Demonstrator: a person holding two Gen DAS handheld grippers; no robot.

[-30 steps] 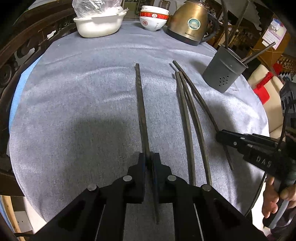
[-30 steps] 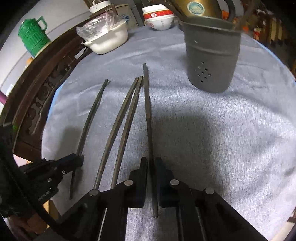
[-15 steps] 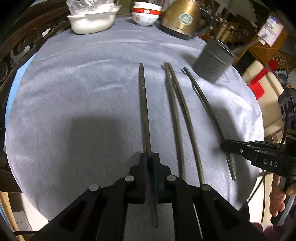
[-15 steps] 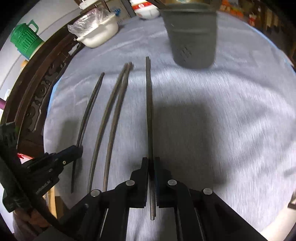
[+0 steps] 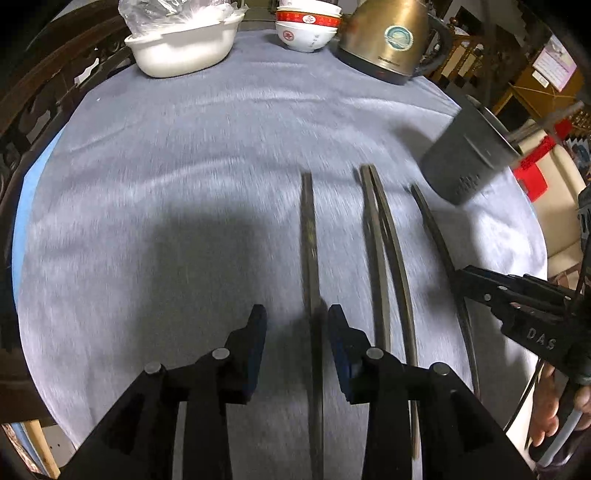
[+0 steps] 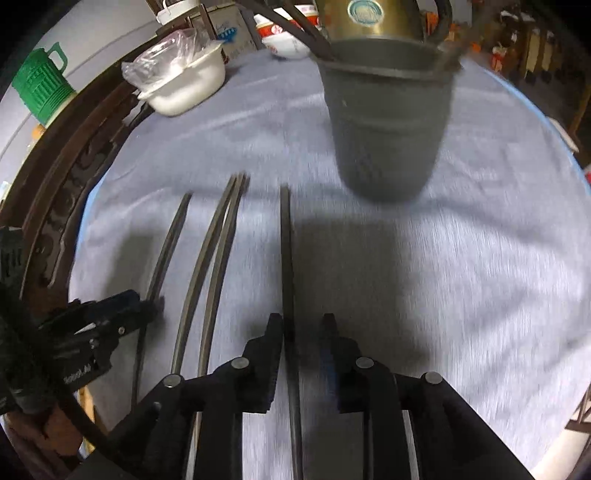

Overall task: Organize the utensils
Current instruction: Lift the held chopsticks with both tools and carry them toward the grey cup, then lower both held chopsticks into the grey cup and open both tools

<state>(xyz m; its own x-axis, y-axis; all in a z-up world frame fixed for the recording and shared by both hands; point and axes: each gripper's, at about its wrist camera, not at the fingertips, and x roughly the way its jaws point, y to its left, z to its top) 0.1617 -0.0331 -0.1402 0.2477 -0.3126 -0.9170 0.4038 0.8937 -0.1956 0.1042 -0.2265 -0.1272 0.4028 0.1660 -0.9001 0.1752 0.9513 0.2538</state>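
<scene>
Several dark chopsticks lie side by side on the grey tablecloth. My left gripper is opening. One chopstick lies between its jaws, nearer the right finger and not pinched. A pair of chopsticks lies to its right, and a fourth chopstick lies further right, under my right gripper. In the right wrist view my right gripper is opening too. That fourth chopstick lies loose between its jaws, by the left finger. The grey utensil holder stands just beyond.
At the far side of the table stand a brass kettle, stacked bowls and a white basin holding a plastic bag. A green jug sits off the table to the left. A carved wooden chair back borders the left edge.
Both grippers were shut on a chopstick each and now stand apart, with the chopsticks lying on the cloth. The two gripped chopsticks were slid inward toward the middle pair before release.
</scene>
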